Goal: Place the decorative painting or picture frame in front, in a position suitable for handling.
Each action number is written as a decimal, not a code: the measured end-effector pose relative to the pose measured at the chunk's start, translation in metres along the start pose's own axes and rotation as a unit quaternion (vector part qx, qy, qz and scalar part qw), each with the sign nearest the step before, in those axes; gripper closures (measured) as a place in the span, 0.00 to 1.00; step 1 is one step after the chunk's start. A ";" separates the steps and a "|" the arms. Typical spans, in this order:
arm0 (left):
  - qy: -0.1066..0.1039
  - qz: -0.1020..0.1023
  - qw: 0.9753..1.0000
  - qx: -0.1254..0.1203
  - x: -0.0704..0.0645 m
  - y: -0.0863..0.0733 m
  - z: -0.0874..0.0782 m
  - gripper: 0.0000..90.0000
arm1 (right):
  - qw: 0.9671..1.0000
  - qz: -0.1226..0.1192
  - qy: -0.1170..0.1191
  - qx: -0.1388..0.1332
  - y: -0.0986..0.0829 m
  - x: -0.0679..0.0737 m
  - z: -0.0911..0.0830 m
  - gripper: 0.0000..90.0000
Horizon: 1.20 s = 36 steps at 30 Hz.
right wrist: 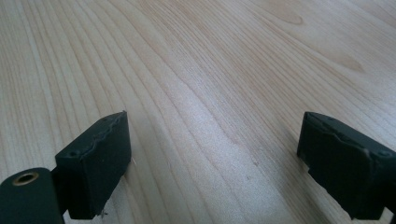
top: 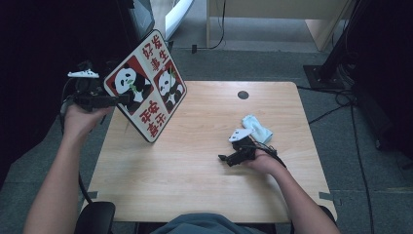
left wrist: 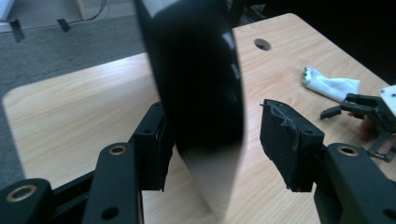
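While the panda sign [top: 146, 87] stands tilted on one corner near the tabletop's [top: 195, 170] far-left corner, the left tool [top: 122, 99] reaches in from beyond the left edge and meets the sign's left side. From the left gripper view the board [left wrist: 196, 93] runs edge-on between the jaws: one pad [left wrist: 156, 140] seems to touch its face, while the other pad [left wrist: 289, 140] stands clear of it, so the left tool looks open around the board, not clamped on it. The right tool [top: 228, 158] lies low on the wood toward the right edge, its jaws spread wide with nothing between them, as the right gripper view confirms with bare grain [right wrist: 210, 93] between its pads. A crumpled white cloth [top: 257, 127] sits just beyond it, near the right edge.

The risk I see is the sign itself. Balanced on a corner and leaning, it has little holding it if that one pad is the sole contact; a small shift of the left hand could let it pivot and slap flat, or slide off the near-left edge. Closing the jaws off-centre could also twist the thin board out sideways. The right tool is well apart from it, too far to catch a fall.
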<state>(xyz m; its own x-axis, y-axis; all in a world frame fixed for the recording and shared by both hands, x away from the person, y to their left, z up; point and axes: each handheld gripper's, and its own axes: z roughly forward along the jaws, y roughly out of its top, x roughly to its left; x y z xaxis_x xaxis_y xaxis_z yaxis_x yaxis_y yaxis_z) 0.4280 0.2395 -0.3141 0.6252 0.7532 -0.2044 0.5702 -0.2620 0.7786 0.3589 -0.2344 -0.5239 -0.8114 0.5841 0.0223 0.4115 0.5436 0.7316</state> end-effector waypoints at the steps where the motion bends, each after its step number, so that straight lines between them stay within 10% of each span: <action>1: -0.001 0.002 1.000 0.000 0.000 0.003 0.000 0.51 | 1.000 0.000 0.000 0.000 0.000 0.000 0.000 0.11; 36: 0.029 0.016 0.996 0.077 0.018 0.097 0.026 0.57 | 1.000 0.000 0.000 0.001 0.000 0.000 0.000 0.11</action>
<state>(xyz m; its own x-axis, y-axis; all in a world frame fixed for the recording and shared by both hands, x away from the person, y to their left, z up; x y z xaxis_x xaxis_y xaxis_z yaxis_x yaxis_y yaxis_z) 0.5084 0.2124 -0.2575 0.6150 0.7757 -0.1416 0.6282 -0.3735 0.6825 0.3589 -0.2344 -0.5238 -0.8115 0.5840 0.0222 0.4118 0.5444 0.7308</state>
